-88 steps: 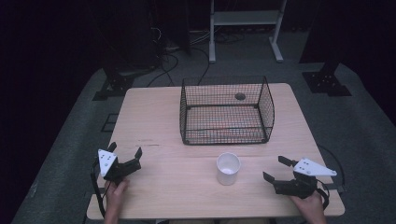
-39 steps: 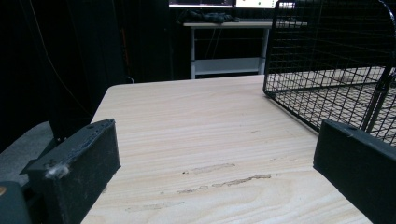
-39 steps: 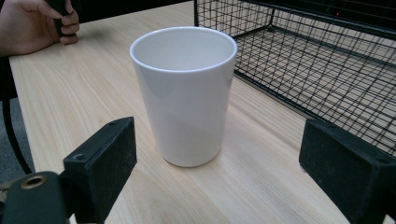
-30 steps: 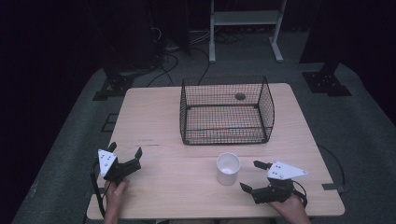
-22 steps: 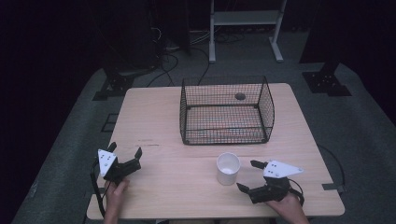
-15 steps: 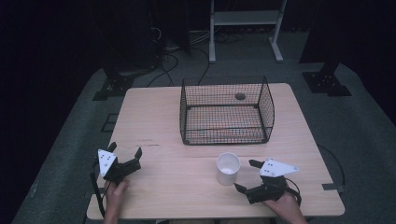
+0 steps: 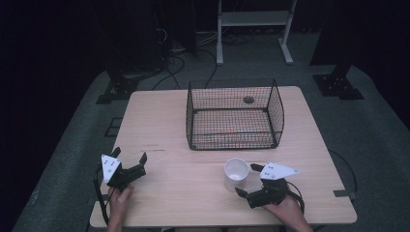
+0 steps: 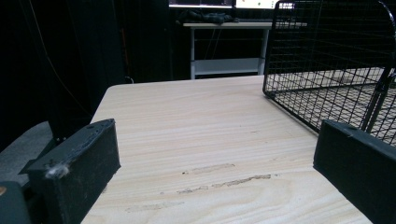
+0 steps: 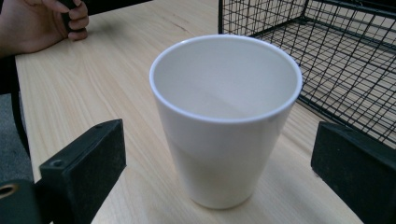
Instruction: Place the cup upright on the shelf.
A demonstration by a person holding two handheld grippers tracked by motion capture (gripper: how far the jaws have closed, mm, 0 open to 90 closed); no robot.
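Beyond your right gripper (image 7: 247, 180) stands a black wire basket (image 7: 234, 115), its thin grid walls upright and its near wall close behind the cup (image 7: 236, 174); nothing lies between the jaws and the cup. The table (image 7: 169, 121) is pale wood with a fine grain and a few scuffs. The cup is white, smooth and glossy, tapering to a narrower base, upright and empty. It stands just ahead of your right gripper, whose jaws have just been opening and are now wide apart, one on each side of it, not touching. Your left gripper (image 7: 129, 161) rests far to the other side, jaws apart on nothing
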